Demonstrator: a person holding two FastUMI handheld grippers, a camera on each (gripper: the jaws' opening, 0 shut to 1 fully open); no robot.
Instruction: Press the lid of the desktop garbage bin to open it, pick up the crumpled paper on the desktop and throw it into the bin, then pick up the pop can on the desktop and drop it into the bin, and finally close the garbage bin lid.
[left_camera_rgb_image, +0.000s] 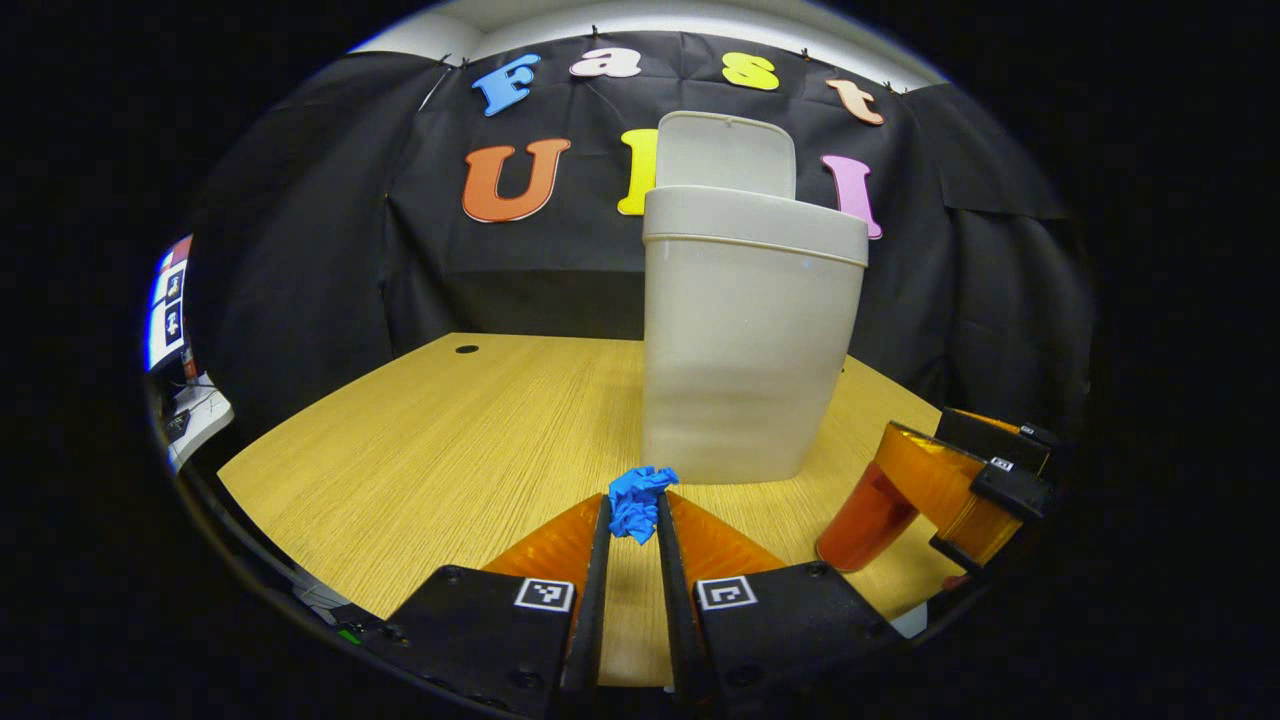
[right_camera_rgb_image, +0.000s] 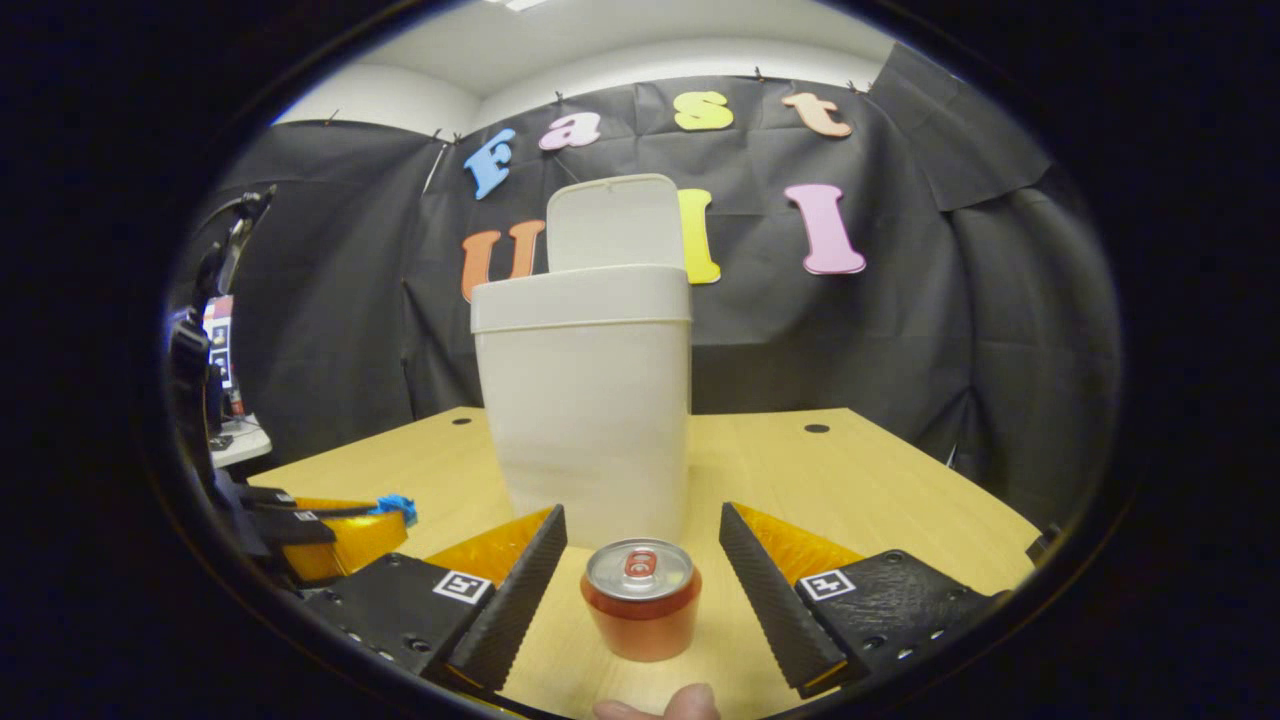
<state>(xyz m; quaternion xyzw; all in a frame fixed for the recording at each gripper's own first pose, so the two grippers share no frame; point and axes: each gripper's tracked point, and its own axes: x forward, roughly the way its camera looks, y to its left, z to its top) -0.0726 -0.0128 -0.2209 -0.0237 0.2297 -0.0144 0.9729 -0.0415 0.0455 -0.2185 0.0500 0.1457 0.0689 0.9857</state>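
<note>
Before the open bin (left_camera_rgb_image: 752, 340), left gripper (left_camera_rgb_image: 636, 515) pinches crumpled paper (left_camera_rgb_image: 638, 500), seemingly lifted; right gripper (right_camera_rgb_image: 642, 560) spread.

Light wood-grain desktop (right_camera_rgb_image: 880, 470); tall beige plastic garbage bin (right_camera_rgb_image: 590, 420) stands on it, lid up; red aluminium pop can (right_camera_rgb_image: 641, 598) upright nearby.

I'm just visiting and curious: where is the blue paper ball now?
In the left gripper view, the crumpled paper is pinched between the left gripper, just before the open bin.
</note>
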